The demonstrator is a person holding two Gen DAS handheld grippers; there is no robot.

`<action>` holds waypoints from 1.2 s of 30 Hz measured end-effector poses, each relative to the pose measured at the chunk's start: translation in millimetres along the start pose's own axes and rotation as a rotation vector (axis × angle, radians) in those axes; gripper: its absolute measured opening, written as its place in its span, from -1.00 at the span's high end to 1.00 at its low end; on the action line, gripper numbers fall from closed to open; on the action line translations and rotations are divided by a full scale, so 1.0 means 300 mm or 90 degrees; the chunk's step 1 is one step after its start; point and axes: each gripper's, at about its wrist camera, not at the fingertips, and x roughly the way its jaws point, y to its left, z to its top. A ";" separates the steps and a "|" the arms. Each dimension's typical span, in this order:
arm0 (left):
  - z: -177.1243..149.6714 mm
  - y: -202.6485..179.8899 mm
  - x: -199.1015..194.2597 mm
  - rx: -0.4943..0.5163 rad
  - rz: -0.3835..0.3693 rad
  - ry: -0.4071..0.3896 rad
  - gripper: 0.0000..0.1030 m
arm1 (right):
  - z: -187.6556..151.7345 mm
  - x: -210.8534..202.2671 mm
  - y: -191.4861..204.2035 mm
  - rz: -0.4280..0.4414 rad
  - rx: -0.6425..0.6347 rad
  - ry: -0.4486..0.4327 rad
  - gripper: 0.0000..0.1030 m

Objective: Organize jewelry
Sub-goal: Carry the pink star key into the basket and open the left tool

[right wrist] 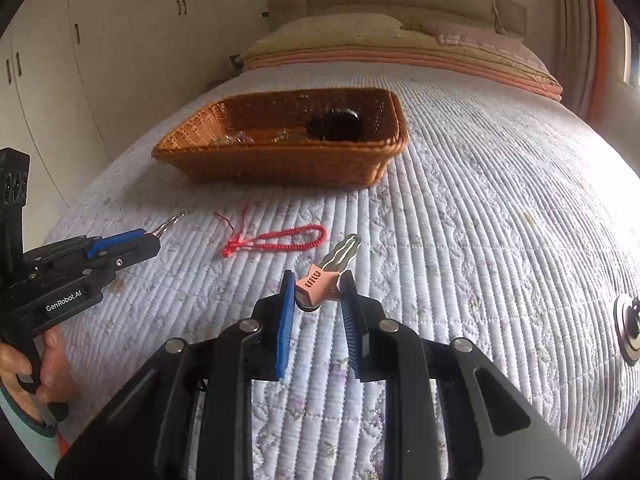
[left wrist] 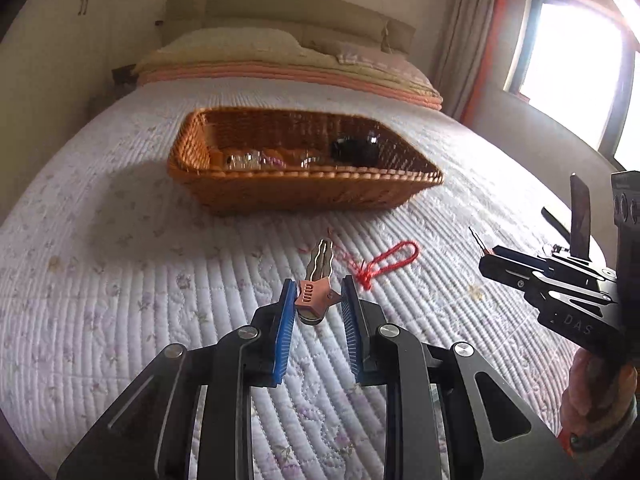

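Holding, left gripper [left wrist: 318,285]: the jaws are drawn in to a narrow gap. The blue ribbed pads press on the pink plastic base of a hair clip with wavy silver metal prongs [left wrist: 316,276]. The prongs point forward, toward the basket.
Holding, right gripper [right wrist: 317,278]: the jaws are likewise nearly closed. They pinch a second pink-based clip with wavy silver prongs [right wrist: 330,268] by its base, with the prongs angled forward and slightly right.
Why the base: the blocky pink end probably gives the pads a broad face to bite on. The thin, smooth prongs would likely slip out.
Height: both clips seem to be just clear of the bedspread, though contact underneath cannot be ruled out.
Red braided cord bracelet [left wrist: 384,260]: it lies loose and untouched on the white quilted bedspread [left wrist: 120,280], between the grippers and the basket.
Brown woven wicker basket [left wrist: 304,178]: it sits farther up the bed, open side up. Inside are a dark rounded item and several small glinting pieces, too blurred to name.
Why the basket is there: it looks like the collecting spot, within reach of both grippers.
Step in hand: probably carrying both clips forward to drop them in the basket. The bracelet remains to be picked up.
Risk: with so little of each base gripped, a clip could twist or fall if a gripper tilts.
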 end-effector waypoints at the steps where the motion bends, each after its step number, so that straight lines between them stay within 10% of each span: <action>1: 0.022 -0.007 -0.027 0.002 -0.003 -0.021 0.59 | 0.022 -0.020 0.010 0.001 -0.006 -0.014 0.60; 11: 0.313 0.027 -0.115 -0.023 0.001 -0.185 0.58 | 0.356 -0.023 0.114 0.032 -0.065 -0.116 0.61; 21: 0.431 0.163 0.141 -0.049 0.088 -0.155 0.58 | 0.522 0.274 0.127 0.058 -0.031 -0.057 0.61; 36: 0.341 0.182 0.368 -0.008 0.111 -0.023 0.58 | 0.456 0.503 0.033 0.113 0.034 0.036 0.60</action>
